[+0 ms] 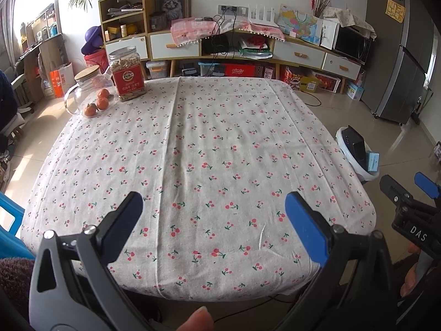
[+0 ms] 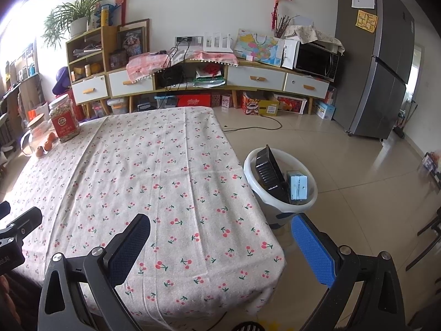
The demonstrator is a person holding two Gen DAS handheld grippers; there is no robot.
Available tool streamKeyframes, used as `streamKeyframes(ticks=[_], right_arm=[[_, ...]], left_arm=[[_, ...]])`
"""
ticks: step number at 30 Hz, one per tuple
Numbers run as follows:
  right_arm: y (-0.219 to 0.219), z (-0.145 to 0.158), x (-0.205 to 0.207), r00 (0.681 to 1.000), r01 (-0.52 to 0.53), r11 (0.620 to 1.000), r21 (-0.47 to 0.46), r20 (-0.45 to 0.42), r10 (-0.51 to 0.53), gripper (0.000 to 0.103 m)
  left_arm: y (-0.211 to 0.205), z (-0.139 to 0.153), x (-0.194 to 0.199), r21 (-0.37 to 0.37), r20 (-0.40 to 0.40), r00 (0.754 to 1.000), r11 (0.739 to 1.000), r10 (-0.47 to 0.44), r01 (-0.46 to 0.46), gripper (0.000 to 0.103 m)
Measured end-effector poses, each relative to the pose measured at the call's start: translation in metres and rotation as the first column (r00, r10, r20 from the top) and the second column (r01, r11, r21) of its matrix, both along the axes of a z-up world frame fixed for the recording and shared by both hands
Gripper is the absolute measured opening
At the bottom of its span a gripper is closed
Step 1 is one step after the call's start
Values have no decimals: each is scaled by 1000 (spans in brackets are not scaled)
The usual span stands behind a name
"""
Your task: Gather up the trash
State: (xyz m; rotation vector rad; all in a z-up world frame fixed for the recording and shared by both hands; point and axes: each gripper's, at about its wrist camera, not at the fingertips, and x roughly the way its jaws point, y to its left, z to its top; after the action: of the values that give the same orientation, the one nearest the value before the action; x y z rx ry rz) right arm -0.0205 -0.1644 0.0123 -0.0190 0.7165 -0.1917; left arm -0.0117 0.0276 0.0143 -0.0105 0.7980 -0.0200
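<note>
A white trash bin [image 2: 249, 165] stands on the floor right of the table. In it are a black plastic tray [image 2: 268, 175] and a pale blue box [image 2: 297, 187]. The bin also shows in the left wrist view [image 1: 344, 143], past the table's right edge. My left gripper [image 1: 213, 211] is open and empty above the near part of the cherry-print tablecloth [image 1: 209, 138]. My right gripper [image 2: 220, 234] is open and empty over the table's near right corner, with the bin just beyond its blue finger [image 2: 311, 245]. It shows in the left wrist view [image 1: 408, 190].
At the table's far left stand a red-labelled jar [image 1: 127, 74], a glass jar with a wooden lid [image 1: 85, 85] and three oranges [image 1: 99, 102]. A long sideboard [image 2: 256, 78] lines the back wall, a fridge [image 2: 377, 60] stands at the right, a cable [image 2: 259, 127] lies on the floor.
</note>
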Motion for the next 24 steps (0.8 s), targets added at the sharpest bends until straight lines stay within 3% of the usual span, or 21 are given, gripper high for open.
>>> streamKeyframes(ticks=[24], right_arm=[[-2, -1, 0, 1000, 3, 1000, -2, 1, -3, 103]], left_arm=[[-2, 1, -1, 0, -1, 1000, 1000, -2, 2, 103]])
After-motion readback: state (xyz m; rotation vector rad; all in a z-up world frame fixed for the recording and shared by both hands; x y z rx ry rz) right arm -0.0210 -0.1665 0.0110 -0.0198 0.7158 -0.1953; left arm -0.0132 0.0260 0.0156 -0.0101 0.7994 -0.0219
